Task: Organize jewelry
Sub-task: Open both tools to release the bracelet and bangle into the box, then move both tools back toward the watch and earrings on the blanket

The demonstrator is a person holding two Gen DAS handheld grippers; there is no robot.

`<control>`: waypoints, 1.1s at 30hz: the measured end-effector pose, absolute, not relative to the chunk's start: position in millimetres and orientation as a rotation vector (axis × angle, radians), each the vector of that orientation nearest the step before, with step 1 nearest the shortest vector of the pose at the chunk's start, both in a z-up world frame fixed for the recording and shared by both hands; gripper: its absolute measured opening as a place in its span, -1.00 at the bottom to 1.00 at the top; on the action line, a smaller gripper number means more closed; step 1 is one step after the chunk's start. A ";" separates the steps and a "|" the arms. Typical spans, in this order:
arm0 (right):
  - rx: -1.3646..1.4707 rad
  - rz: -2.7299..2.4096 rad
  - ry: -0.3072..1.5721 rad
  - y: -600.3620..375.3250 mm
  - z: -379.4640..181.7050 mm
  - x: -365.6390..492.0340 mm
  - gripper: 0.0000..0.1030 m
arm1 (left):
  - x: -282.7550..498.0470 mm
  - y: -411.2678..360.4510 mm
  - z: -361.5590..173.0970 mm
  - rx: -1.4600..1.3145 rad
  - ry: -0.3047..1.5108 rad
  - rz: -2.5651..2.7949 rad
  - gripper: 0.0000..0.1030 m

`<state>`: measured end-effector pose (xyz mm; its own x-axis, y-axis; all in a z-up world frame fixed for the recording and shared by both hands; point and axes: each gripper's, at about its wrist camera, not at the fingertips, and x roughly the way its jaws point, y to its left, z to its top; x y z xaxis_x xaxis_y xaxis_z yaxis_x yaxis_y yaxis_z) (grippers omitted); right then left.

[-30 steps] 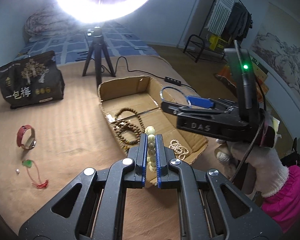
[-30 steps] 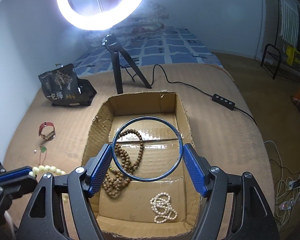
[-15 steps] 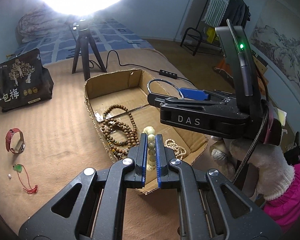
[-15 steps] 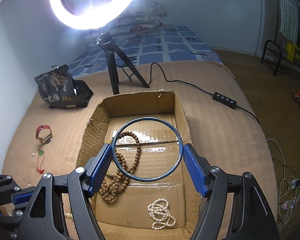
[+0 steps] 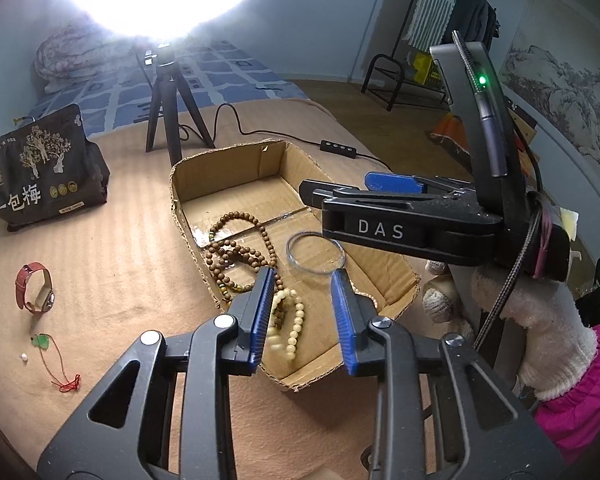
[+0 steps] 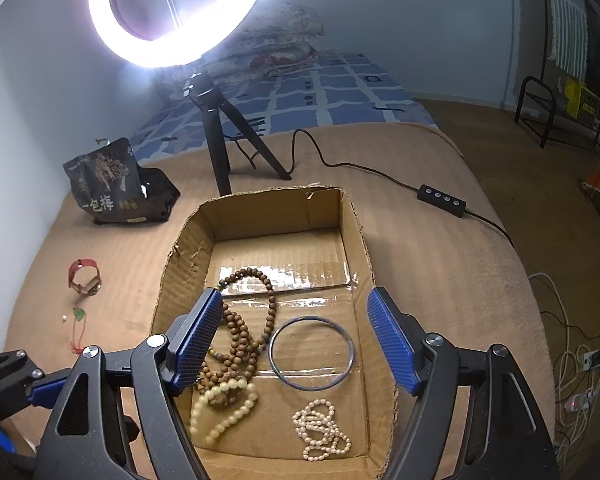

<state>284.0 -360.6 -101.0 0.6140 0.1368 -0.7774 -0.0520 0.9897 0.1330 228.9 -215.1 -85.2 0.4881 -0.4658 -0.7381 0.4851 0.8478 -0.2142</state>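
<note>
My left gripper (image 5: 303,276) hangs over the near end of the cardboard box (image 6: 356,232), its jaws opening. The cream bead bracelet (image 5: 288,320) lies loose on the box floor below them, free of the pads. In the right wrist view my right gripper (image 6: 296,344) stands wide and still opening, with nothing held. Beneath it the blue bangle (image 6: 312,354) rests flat in the box. A brown bead necklace (image 6: 244,332) and a white pearl bracelet (image 6: 320,428) also lie in the box. On the blanket to the left are a red watch (image 5: 34,288) and a green pendant on a red cord (image 5: 44,342).
A ring light on a black tripod (image 5: 172,112) stands behind the box, and its cable and switch (image 6: 442,198) run off to the right. A black printed bag (image 5: 40,168) sits at the back left. A tiny white bead (image 5: 22,357) lies near the pendant.
The right gripper let go of the blue bangle, which now lies on the box floor. The left jaws opened and the cream bracelet dropped into the box.
</note>
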 end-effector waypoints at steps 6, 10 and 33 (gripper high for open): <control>0.098 0.104 0.896 -359.9 -98.6 282.5 0.46 | 228.4 -210.2 -84.4 0.024 0.891 -0.564 -0.43; 0.095 0.102 0.893 -360.2 -97.1 280.9 0.46 | 228.6 -205.0 -83.7 0.018 0.894 -0.552 -0.43; 0.030 0.046 0.881 -325.6 -67.8 258.6 0.46 | 218.8 -115.6 -58.3 0.002 0.855 -0.411 -0.43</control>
